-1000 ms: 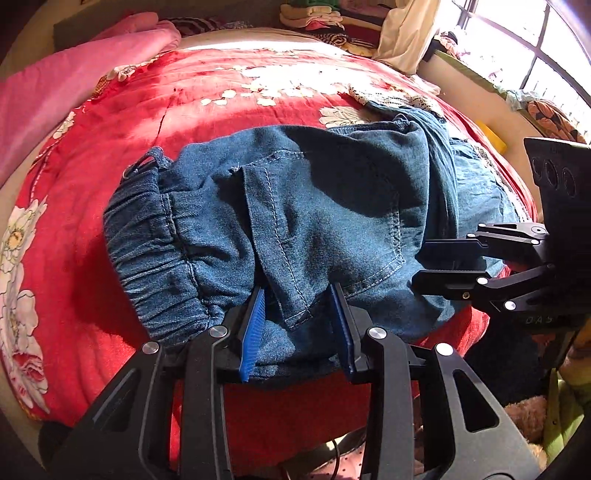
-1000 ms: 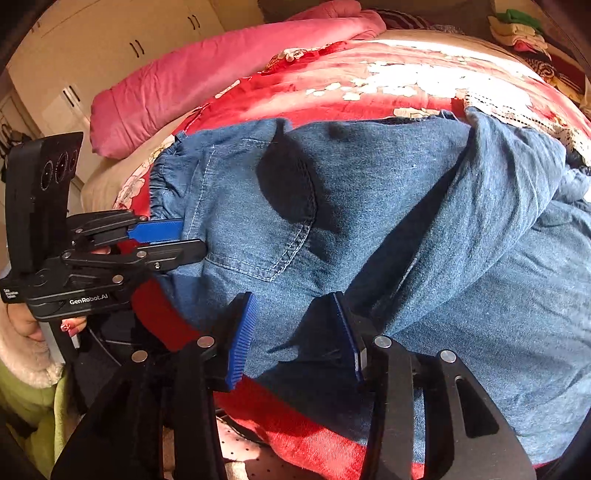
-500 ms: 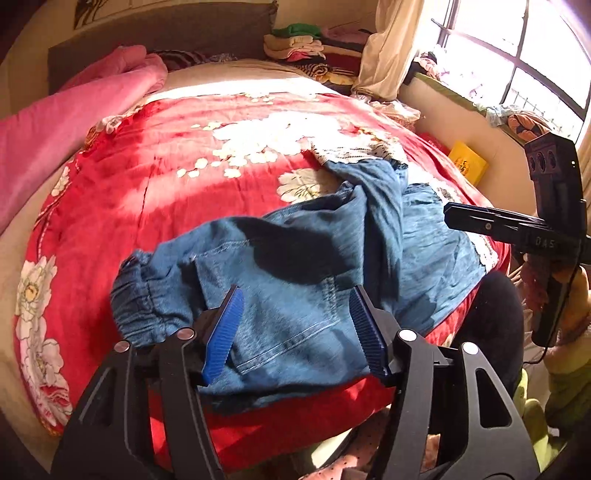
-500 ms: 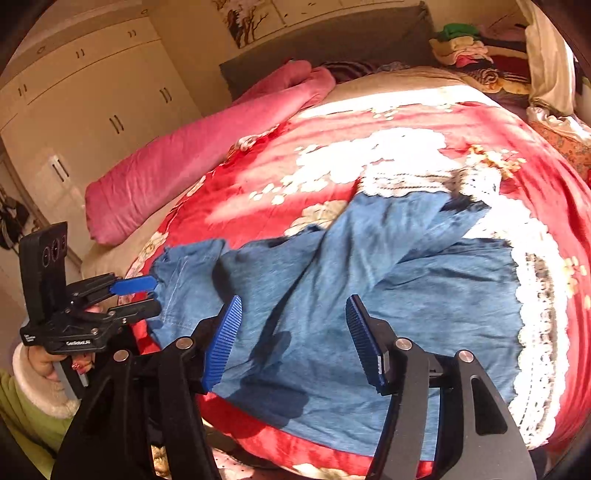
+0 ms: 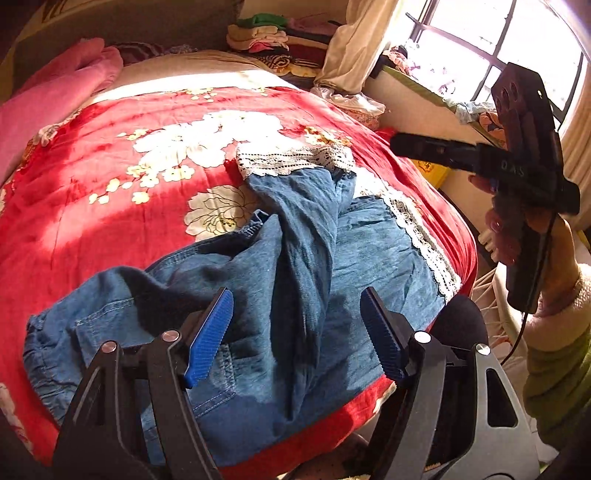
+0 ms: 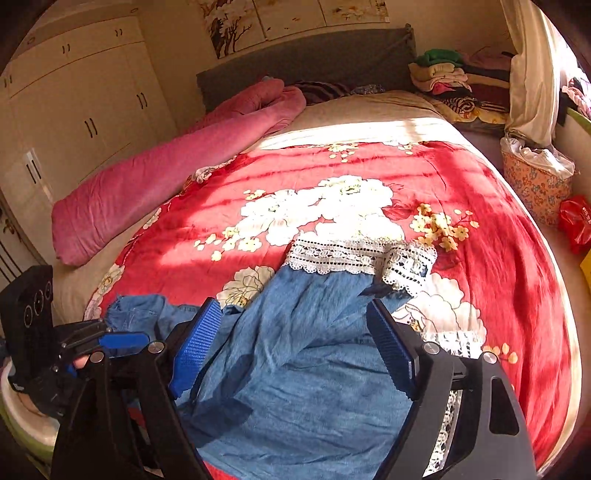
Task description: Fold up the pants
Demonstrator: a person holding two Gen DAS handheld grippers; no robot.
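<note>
You pulled both grippers back off the pants (image 5: 280,280); left gripper (image 5: 297,338) & right gripper (image 6: 293,349) just spread wide, nothing pinched, denim below.

**A sunlit bedroom around the bed**

A red bedspread (image 6: 498,266) with large white and yellow flowers covers the near part of the bed. Along its left side lies a long rolled pink blanket (image 6: 155,184). A dark grey headboard (image 6: 306,62) stands at the far end, with paintings (image 6: 280,18) on the wall above it. Folded clothes (image 6: 447,77) are stacked at the far right corner. Cream wardrobe doors (image 6: 85,110) fill the left wall. A patterned basket (image 6: 535,188) sits to the right, near a barred window (image 5: 480,44).
</note>
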